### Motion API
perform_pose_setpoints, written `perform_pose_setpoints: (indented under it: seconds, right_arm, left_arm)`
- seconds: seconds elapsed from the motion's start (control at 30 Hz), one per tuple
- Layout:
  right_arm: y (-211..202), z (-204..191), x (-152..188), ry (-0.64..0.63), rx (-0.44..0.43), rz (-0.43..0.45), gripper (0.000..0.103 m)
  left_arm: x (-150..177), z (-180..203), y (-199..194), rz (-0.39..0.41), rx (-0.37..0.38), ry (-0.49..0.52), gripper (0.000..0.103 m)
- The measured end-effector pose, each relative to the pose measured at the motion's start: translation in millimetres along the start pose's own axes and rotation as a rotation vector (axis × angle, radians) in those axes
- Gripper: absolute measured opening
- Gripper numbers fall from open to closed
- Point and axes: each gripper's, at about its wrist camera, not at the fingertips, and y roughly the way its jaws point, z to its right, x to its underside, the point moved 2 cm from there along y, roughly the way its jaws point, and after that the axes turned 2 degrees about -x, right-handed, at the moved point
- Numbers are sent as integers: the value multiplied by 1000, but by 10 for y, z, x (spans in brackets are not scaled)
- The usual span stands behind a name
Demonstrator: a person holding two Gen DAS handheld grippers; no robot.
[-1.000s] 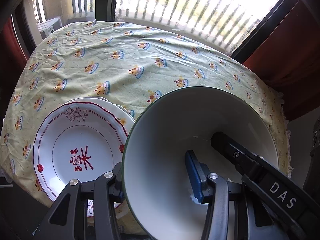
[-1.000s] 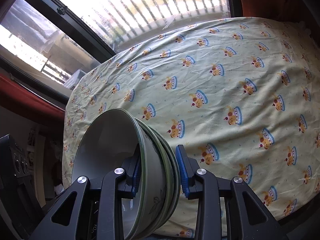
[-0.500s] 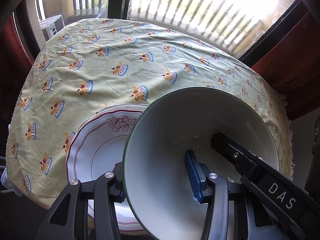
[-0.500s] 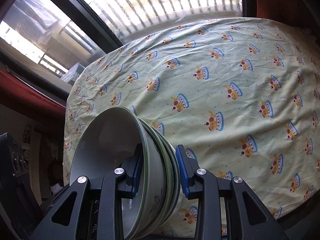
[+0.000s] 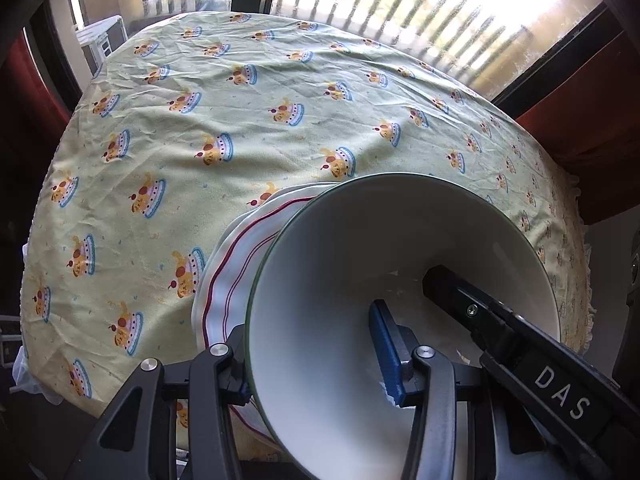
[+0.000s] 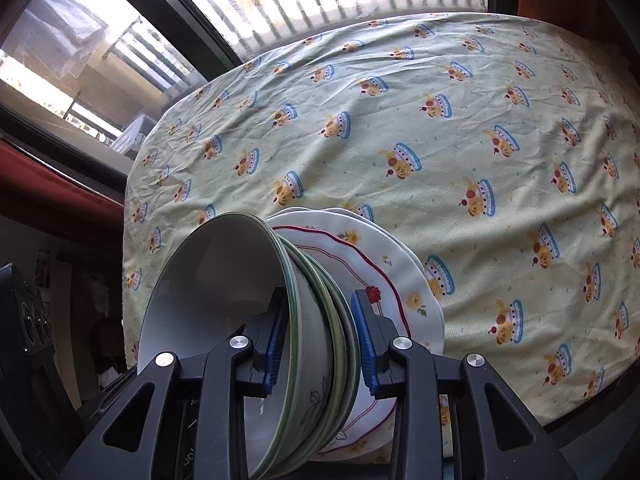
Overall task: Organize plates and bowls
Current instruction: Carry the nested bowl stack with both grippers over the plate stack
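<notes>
While gripped both sides, nested bowls above plates

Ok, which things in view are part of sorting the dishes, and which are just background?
Job:
- stack of bowls, clamped by left gripper and right gripper
- plates lying on the cloth

Background:
- tablecloth
- window
- red curtains

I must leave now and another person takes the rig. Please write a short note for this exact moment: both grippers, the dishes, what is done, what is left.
Left gripper: jaws shut on the rim of the stack of bowls.
Right gripper: jaws shut on the opposite rim of the same stack, which is tilted and held over the pile of plates.
Plates lie near the front edge of the tablecloth.
Done: bowls nested, plates piled.
Left: probably set the bowls down on the plates, then release both.
</notes>
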Motion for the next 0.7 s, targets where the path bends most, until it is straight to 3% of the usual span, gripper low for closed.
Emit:
perform_pose_setpoints:
  seconds: [0.4,0.7]
  right_arm:
    - [70,1,64,50,35,22,36]
    - [34,-24,91,-18,80,39,37]
  left_arm:
    - [-46,37,0,40,-32,122,45]
    - [24,48,-1,72,-23,146,45]
